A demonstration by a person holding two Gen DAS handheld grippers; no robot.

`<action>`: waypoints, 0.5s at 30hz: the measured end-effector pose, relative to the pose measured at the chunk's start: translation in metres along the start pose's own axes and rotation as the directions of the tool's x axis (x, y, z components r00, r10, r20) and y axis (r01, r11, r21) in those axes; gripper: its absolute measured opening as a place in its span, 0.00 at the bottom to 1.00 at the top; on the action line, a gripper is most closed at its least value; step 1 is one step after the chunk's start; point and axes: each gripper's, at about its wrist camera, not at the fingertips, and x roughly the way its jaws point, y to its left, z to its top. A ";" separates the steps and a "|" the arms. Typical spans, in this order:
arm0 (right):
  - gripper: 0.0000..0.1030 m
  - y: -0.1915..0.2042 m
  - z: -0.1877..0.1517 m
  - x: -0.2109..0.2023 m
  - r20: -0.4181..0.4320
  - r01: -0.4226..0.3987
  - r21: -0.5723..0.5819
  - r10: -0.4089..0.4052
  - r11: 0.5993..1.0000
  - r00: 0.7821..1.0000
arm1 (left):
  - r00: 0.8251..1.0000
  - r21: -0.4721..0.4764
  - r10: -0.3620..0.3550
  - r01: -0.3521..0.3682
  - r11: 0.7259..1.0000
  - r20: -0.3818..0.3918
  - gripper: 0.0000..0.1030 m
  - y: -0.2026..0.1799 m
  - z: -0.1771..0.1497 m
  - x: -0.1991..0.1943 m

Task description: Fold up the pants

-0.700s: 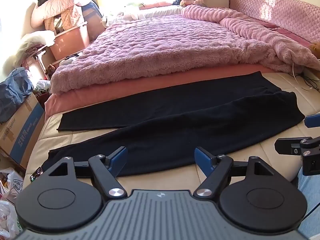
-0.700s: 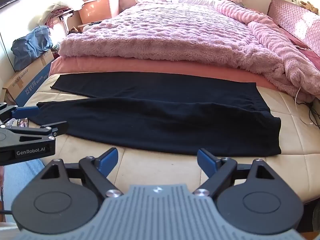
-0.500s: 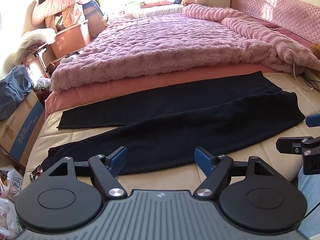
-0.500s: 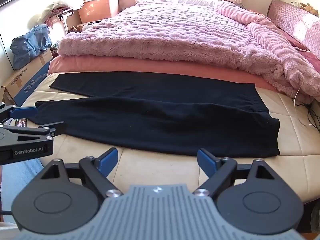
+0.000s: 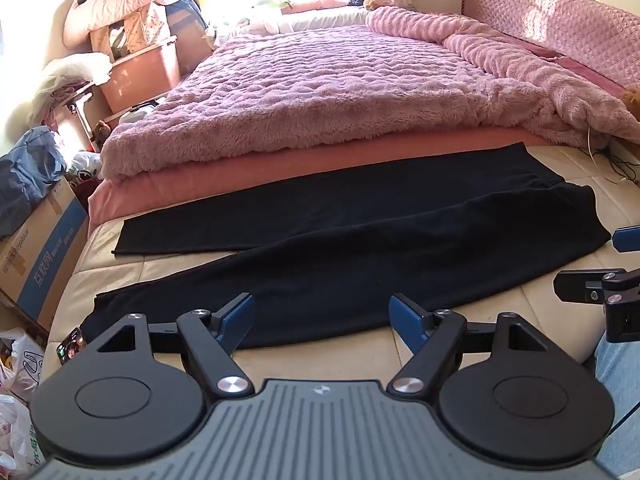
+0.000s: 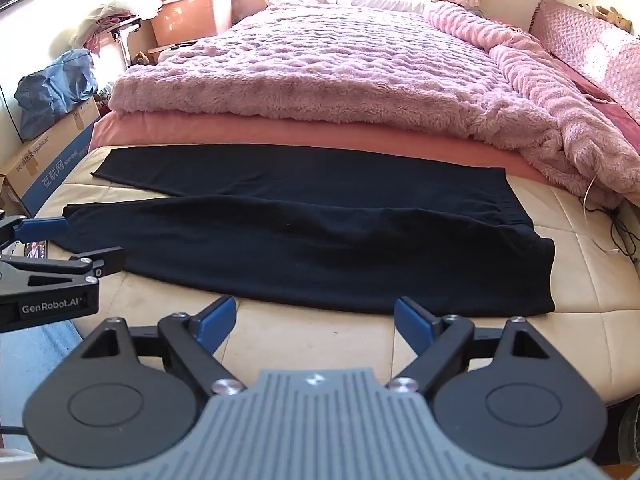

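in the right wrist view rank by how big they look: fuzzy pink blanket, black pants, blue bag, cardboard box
1. fuzzy pink blanket
2. black pants
3. blue bag and cardboard box: look about alike, not ranked

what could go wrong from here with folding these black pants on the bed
1. The black pants lie flat on the smooth cream mattress, so the open right gripper and open left gripper may pinch only the top layer, or slide the cloth.
2. The two legs are splayed apart at the cuffs, so a fold may come out uneven.
3. A small phone-like thing near one cuff and the cables past the waistband could snag.
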 end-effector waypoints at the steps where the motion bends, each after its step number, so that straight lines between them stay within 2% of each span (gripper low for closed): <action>1: 0.80 0.001 -0.001 -0.001 0.000 0.001 0.000 -0.001 1.000 1.000 | 1.000 0.000 0.000 0.000 1.000 0.000 0.87 0.000 0.000 0.000; 15: 0.80 0.000 0.000 0.001 -0.003 0.004 -0.001 -0.004 1.000 1.000 | 1.000 0.000 -0.003 0.003 1.000 -0.003 0.87 0.001 0.001 0.000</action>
